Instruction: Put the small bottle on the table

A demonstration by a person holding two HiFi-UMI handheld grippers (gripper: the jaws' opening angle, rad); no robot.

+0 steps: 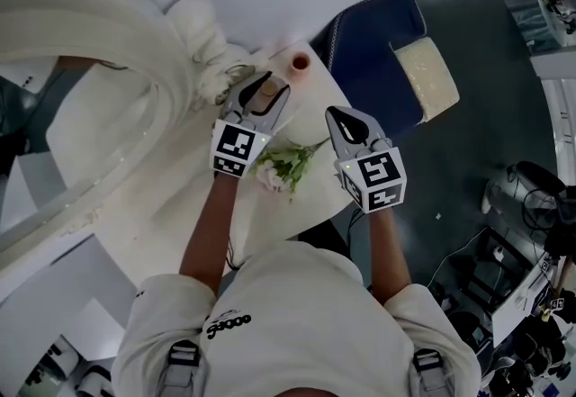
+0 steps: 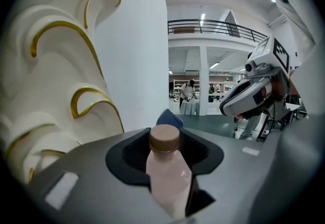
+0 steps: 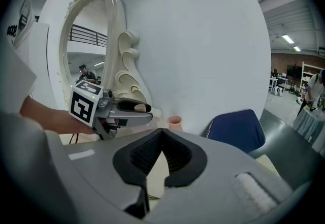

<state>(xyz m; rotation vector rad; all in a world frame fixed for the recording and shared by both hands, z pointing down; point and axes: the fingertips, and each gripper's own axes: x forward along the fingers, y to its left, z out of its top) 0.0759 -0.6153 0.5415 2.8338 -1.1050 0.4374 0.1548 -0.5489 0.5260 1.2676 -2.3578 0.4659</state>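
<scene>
A small pale pink bottle with a brown cap stands upright between the jaws of my left gripper. In the left gripper view a dark gap shows along the bottle's right side, so the jaws stand open around it. Its base is hidden. The gripper is over the far part of the white table, beside the mirror's ornate base. In the right gripper view the left gripper is level, with the bottle's pink top between its tips. My right gripper hovers at the table's right edge, shut and empty.
A small pink cup stands at the table's far corner, just beyond the left gripper. A sprig of flowers lies on the table between the two grippers. A blue chair with a cream cushion stands to the right, over dark floor.
</scene>
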